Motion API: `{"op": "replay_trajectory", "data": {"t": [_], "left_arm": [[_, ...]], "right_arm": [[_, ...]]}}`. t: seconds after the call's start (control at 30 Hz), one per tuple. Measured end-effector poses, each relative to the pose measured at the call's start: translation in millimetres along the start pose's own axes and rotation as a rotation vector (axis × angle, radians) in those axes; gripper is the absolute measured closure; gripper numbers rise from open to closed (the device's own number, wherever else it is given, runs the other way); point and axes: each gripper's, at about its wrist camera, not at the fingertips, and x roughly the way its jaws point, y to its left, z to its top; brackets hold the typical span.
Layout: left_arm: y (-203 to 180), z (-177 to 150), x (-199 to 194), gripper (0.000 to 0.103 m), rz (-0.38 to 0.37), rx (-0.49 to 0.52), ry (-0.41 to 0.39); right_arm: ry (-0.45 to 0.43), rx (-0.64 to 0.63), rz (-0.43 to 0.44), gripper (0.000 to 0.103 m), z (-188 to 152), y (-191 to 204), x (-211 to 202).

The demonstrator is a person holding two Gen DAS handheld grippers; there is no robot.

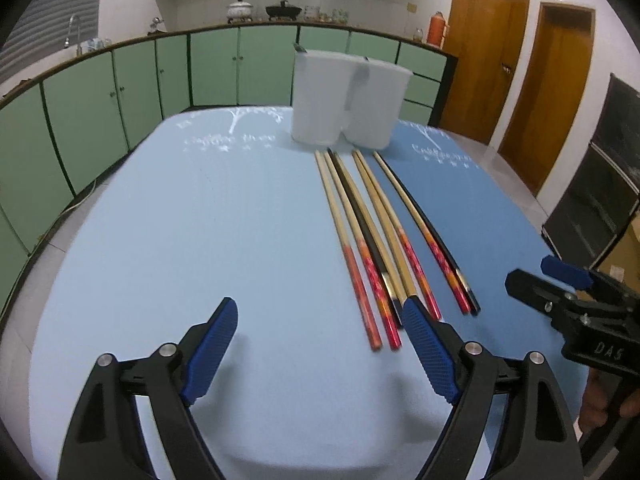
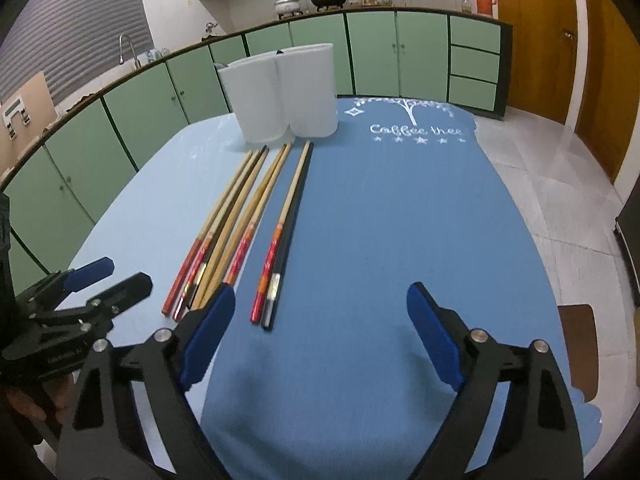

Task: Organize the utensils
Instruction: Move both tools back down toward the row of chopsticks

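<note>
Several chopsticks (image 1: 376,236) lie side by side on the blue table, bamboo with red ends and two black ones; they also show in the right wrist view (image 2: 244,228). A white two-compartment holder (image 1: 348,100) stands upright behind their tips, seen in the right wrist view too (image 2: 284,96). My left gripper (image 1: 320,332) is open and empty, just left of the chopsticks' red ends. My right gripper (image 2: 320,312) is open and empty, just right of them. Each gripper shows at the edge of the other's view: right gripper (image 1: 560,280), left gripper (image 2: 100,280).
The table (image 1: 180,220) has a light blue cloth on the left and a darker blue cloth (image 2: 400,220) on the right. Green cabinets (image 1: 100,100) run behind and to the left. Wooden doors (image 1: 520,80) are at the right.
</note>
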Motion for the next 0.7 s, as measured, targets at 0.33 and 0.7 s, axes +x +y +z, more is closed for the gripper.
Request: {"op": "replay_trajectory", "data": {"t": [0.33,0.7], "left_arm": [[-5.4,-13.0,12.2,0.03,0.034,0.02,0.034],[2.6,-11.7,10.4,0.056,0.091,0.015,0.018]], "right_arm": [[-0.012,0.011,-0.013,0.019,-4.5,-5.8,-7.0],[-0.004,-0.012,0.004,0.026,-11.2,4.4,-2.8]]}}
